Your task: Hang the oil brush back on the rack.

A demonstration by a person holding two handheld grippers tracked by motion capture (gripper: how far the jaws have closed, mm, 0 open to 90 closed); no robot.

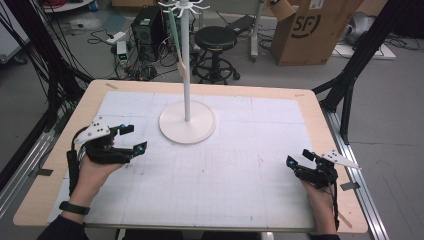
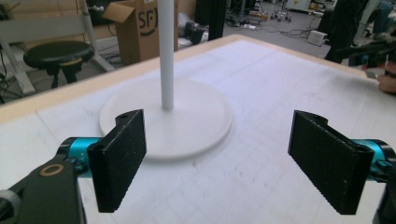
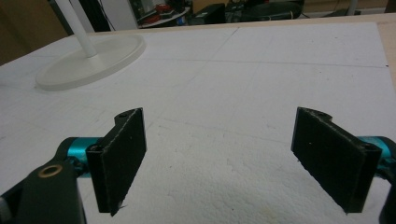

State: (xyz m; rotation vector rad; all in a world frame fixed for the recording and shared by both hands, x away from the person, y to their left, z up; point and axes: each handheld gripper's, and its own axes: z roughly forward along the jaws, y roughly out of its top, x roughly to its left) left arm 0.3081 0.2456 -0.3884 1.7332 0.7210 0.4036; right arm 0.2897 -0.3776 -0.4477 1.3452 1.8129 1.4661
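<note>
High view: left tongs (image 1: 134, 138) held over the white mat (image 1: 240, 165), near the round base of the stand (image 1: 187, 122), just to its left and a little nearer the person. Jaws spread wide, nothing between them. Left gripper view: same wide gap, black pads (image 2: 119, 158) bare, stand base (image 2: 196, 121) straight ahead beyond the gap, its white pole (image 2: 166, 51) rising out of frame. Right tongs (image 1: 299, 159) well apart from the stand, to its right and nearer the person, close to the table's right edge. Jaws likewise wide open and empty; right gripper view looking across bare mat with the stand base (image 3: 93, 58) far off to the upper left. Stand upright, near the middle of the table (image 1: 320, 112) toward its far edge, hooks at the top, a pale green strip (image 1: 176, 40) hanging from one of them beside the pole. Beyond the stand, off the table: black stool (image 1: 215, 40), cardboard box (image 1: 310, 30).
</note>
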